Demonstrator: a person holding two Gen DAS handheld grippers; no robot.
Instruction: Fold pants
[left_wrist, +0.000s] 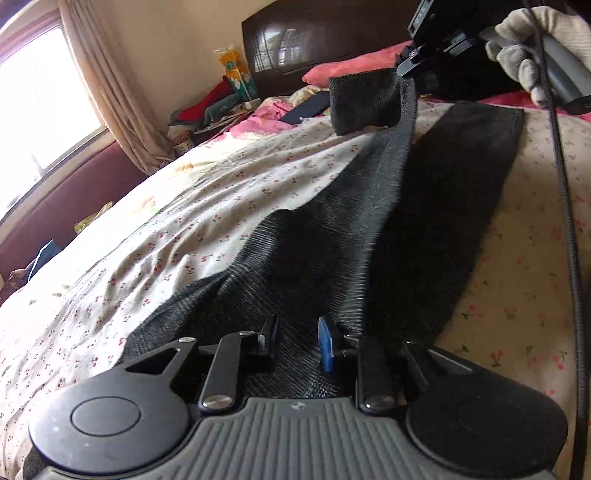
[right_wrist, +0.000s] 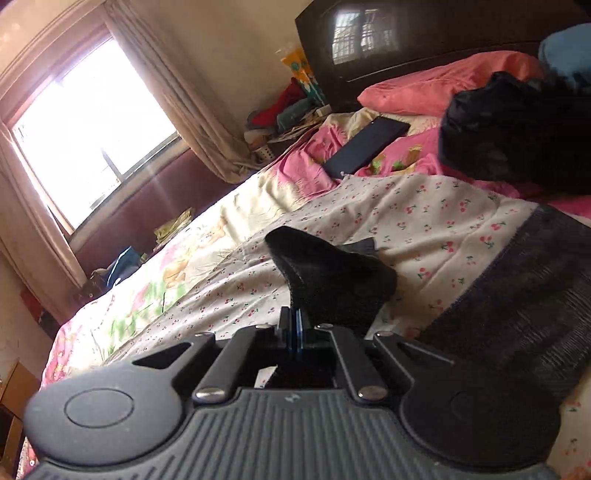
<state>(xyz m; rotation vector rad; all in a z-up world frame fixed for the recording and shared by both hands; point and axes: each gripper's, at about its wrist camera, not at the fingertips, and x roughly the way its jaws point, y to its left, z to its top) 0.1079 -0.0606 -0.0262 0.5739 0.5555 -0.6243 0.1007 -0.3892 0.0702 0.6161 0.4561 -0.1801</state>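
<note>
Spread over the bed (left_wrist: 221, 206), dark pants (left_wrist: 443, 206) with one leg flat on the cherry-print sheet, the other leg pulled up off the bed toward the headboard (left_wrist: 317, 40). Lifted leg's hem pinched in the right gripper (right_wrist: 294, 325), jaws closed tight on a corner of the black cloth, the rest of that hem drooping ahead of the pads above the bed. Same gripper visible from the left wrist view near the headboard, held by a gloved hand (left_wrist: 532, 48), cloth stretched taut down from it. At the near end of the bed, left gripper (left_wrist: 298, 343) with jaws partly apart, waist end of the pants between and under the blue pads (left_wrist: 325, 345); cannot tell whether pressed. Near the headboard, a pink pillow (right_wrist: 443, 81) and a dark phone (right_wrist: 365, 147).
</note>
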